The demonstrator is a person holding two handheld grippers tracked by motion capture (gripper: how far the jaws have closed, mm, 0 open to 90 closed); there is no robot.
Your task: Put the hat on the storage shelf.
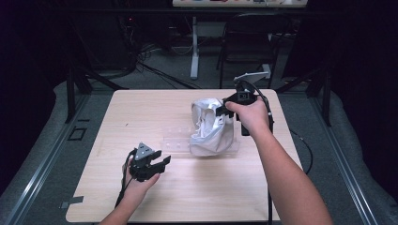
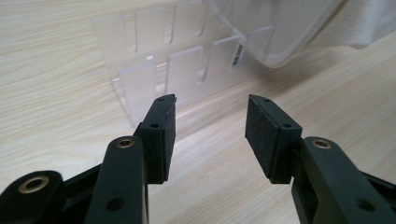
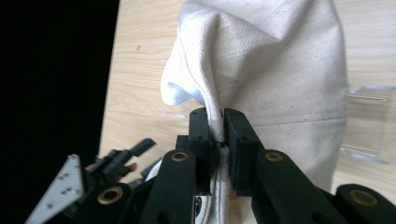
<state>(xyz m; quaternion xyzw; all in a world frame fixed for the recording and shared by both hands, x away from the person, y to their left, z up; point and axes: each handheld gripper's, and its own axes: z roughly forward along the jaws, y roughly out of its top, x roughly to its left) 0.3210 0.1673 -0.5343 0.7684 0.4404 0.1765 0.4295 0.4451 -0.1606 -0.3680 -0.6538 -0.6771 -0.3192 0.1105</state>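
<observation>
The right gripper (image 3: pixel 218 135) is clamped on a fold of the white cloth bag (image 3: pixel 275 70), pinching the fabric at its gathered edge so the bag hangs and bulges just beyond the jaws, its lower part resting on the clear slotted rack (image 1: pixel 180 138) and the counter (image 1: pixel 141 108). The left gripper (image 2: pixel 211 133) stands with its jaws apart and nothing between them, aimed at the rack, which lies just ahead of its tips with the bag's edge above and beyond it. The grip on the bag is thin, a single pinch of cloth, so a tug or a lift could, I judge, let the fabric slide out of the pads; the bag could also drag the light rack along or tip it if the cloth snags on a slot. If the left gripper closes in carelessly it might nudge the rack rather than catch the bag. By count: one bag, one rack, two grippers, one counter.
</observation>
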